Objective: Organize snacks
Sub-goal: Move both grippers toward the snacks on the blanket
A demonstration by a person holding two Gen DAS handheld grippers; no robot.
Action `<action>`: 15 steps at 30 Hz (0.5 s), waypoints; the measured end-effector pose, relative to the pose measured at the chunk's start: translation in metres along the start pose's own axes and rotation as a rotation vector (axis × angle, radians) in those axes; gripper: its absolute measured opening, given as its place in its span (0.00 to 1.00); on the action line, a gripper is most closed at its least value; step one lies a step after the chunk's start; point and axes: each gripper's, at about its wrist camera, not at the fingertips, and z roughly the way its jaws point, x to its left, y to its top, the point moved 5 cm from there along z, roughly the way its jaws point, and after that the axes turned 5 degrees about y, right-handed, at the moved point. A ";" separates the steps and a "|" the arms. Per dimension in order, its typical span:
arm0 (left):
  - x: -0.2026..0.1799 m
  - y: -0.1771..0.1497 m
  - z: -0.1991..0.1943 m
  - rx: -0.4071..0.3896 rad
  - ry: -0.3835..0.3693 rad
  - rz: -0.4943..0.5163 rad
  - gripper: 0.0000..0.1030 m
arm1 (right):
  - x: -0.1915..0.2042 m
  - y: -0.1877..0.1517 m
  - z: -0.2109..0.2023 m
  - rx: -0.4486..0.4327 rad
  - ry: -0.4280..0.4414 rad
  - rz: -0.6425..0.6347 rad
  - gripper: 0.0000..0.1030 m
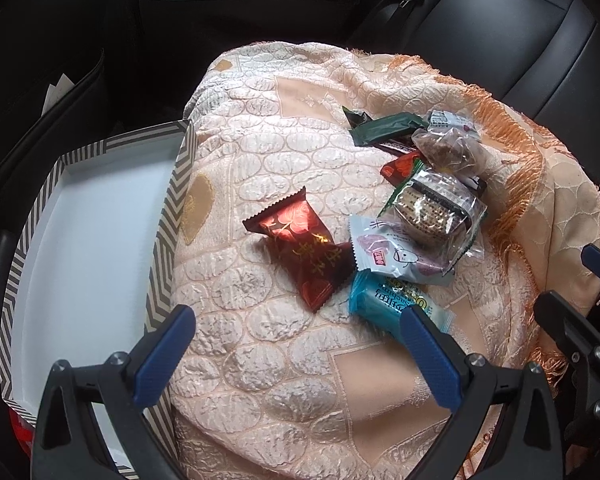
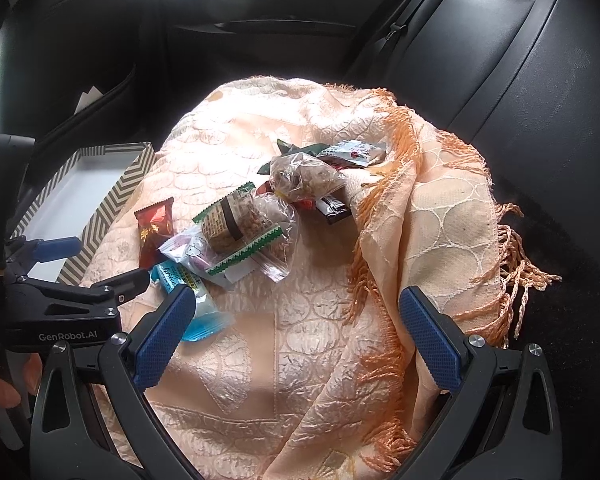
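Both tools gape — left tool (image 1: pixel 296 350), right tool (image 2: pixel 296 334); snacks (image 1: pixel 416 208) beside box (image 1: pixel 172 216).

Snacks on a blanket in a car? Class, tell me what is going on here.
A person holds two grippers over a peach blanket on a car's back seat. Wrapped snacks lie in a loose pile on it, among them a red packet and a blue packet. A striped box sits at the left; none of the snacks shows inside it. The left gripper and the right gripper are both open and hold nothing, so sorting has not begun.
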 end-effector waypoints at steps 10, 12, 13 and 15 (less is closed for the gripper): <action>0.020 0.018 0.003 0.006 -0.048 0.051 1.00 | 0.005 -0.002 0.004 0.025 0.040 -0.013 0.99; 0.021 0.020 0.007 0.016 -0.041 0.061 1.00 | 0.007 -0.003 0.004 0.031 0.051 -0.016 0.99; 0.021 0.020 0.010 0.023 -0.035 0.059 1.00 | 0.008 -0.004 0.005 0.034 0.058 -0.017 0.99; 0.022 0.022 0.015 0.045 -0.034 0.026 1.00 | 0.010 -0.005 0.008 0.048 0.071 -0.020 0.99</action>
